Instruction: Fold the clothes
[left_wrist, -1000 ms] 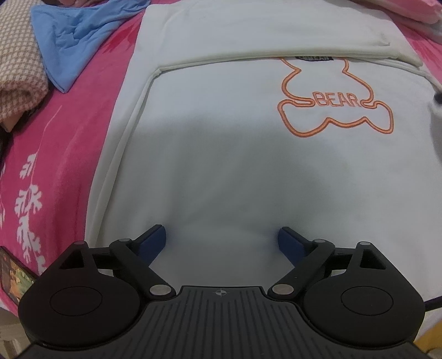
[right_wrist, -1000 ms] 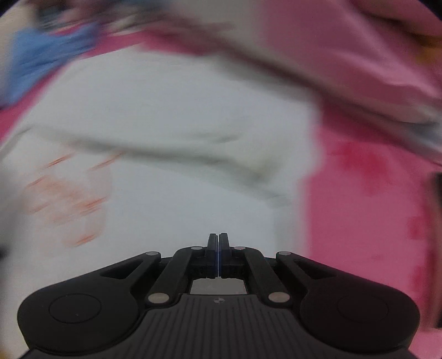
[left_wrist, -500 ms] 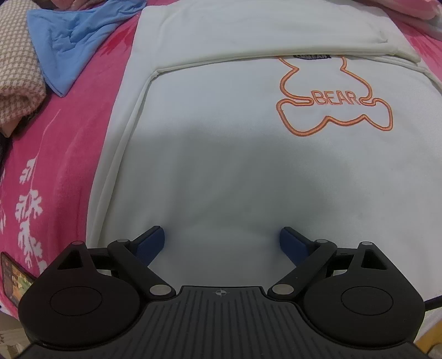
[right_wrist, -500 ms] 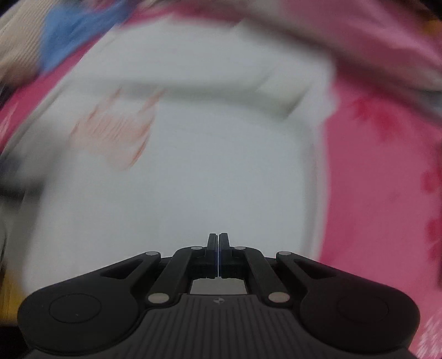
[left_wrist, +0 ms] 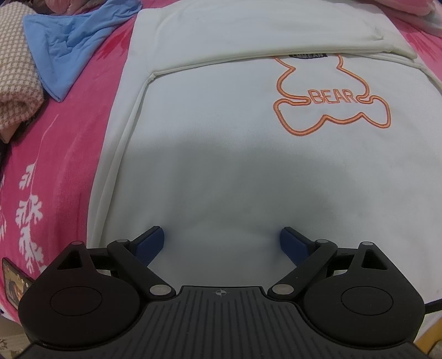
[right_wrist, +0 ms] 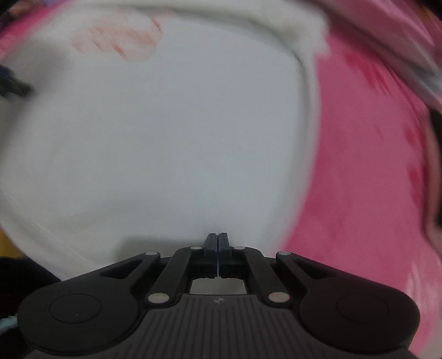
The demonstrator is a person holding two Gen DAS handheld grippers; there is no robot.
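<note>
A white sweatshirt (left_wrist: pixel 234 154) with an orange bear outline and the word BEAR (left_wrist: pixel 333 98) lies flat on a pink blanket (left_wrist: pixel 55 154). A sleeve is folded across its far end. My left gripper (left_wrist: pixel 222 243) is open, its blue pads resting low over the near part of the white cloth with nothing between them. The right wrist view is blurred by motion: the same sweatshirt (right_wrist: pixel 165 132) fills it, and my right gripper (right_wrist: pixel 218 241) is shut with nothing held, above the near edge of the cloth.
A blue garment (left_wrist: pixel 71 44) and a brown checked one (left_wrist: pixel 16 71) lie at the far left on the blanket. Pale pink fabric (left_wrist: pixel 408 8) sits at the far right. Pink blanket (right_wrist: pixel 359 165) spreads right of the sweatshirt. A small printed card (left_wrist: pixel 13 284) sits at the lower left.
The left gripper has stayed nearly still, open. The right gripper, shut throughout, has swept back toward the sweatshirt's near edge; the bear print has shifted up and away in its view.
</note>
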